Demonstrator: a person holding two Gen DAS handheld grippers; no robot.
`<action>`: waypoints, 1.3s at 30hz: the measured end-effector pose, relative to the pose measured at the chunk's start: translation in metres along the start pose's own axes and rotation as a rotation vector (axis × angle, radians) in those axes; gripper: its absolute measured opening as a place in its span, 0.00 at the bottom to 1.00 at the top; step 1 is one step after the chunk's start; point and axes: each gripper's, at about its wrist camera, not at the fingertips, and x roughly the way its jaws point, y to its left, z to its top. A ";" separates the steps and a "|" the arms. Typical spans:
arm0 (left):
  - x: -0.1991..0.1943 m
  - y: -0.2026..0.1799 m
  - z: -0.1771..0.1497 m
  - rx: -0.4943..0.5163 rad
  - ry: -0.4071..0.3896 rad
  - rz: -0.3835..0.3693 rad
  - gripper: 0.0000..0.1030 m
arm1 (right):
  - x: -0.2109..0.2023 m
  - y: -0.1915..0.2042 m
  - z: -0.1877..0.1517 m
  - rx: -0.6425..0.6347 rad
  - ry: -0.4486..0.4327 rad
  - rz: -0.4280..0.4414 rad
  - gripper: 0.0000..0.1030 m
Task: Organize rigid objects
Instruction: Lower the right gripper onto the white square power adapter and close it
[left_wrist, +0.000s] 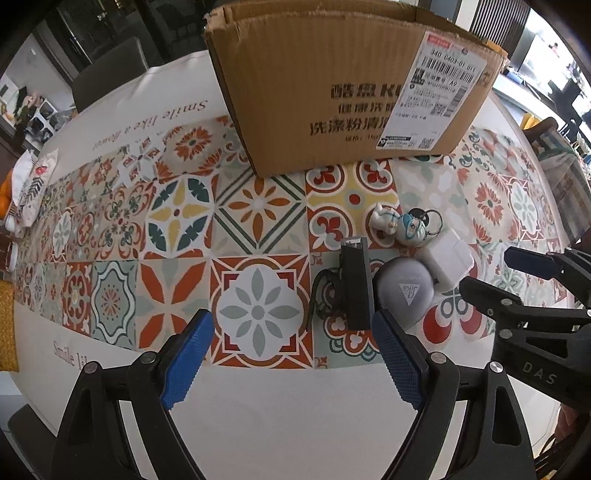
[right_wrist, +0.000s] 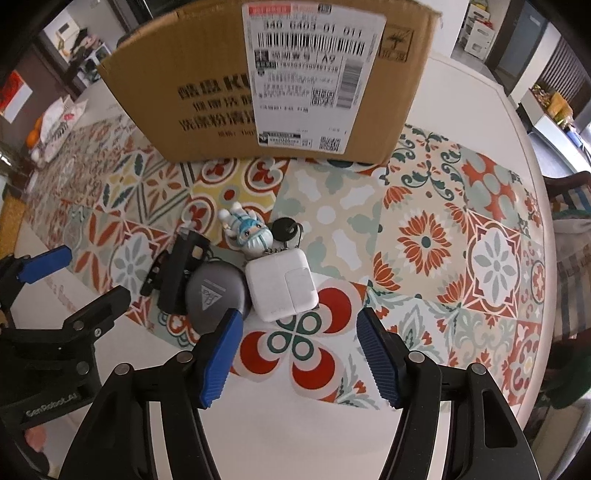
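Note:
Four small items lie clustered on the patterned tablecloth (left_wrist: 255, 206): a black oblong device with a strap (left_wrist: 356, 284) (right_wrist: 181, 273), a grey oval case with a triangle logo (left_wrist: 404, 291) (right_wrist: 212, 295), a white power adapter (left_wrist: 447, 258) (right_wrist: 280, 288) and a figurine keychain (left_wrist: 395, 219) (right_wrist: 247, 232). My left gripper (left_wrist: 291, 332) is open and empty, its right finger just below the black device. My right gripper (right_wrist: 299, 321) is open and empty, the adapter just beyond its left finger, which overlaps the grey case. Each gripper shows at the other view's edge.
A large cardboard box (left_wrist: 332, 92) (right_wrist: 207, 92) with a shipping label stands behind the cluster. A printed bag (left_wrist: 31, 184) lies at the table's far left. A dark chair (left_wrist: 107, 74) stands beyond the table. Striped fabric (right_wrist: 572, 240) hangs past the table's right edge.

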 end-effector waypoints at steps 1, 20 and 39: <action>0.002 0.000 0.000 -0.001 0.004 0.002 0.85 | 0.003 0.001 0.000 -0.005 0.006 0.002 0.62; 0.018 0.003 0.007 -0.023 0.026 -0.005 0.85 | 0.038 0.008 0.012 -0.056 0.069 -0.020 0.61; 0.023 0.009 0.007 -0.033 0.030 -0.024 0.85 | 0.060 0.014 0.020 -0.015 0.067 -0.007 0.46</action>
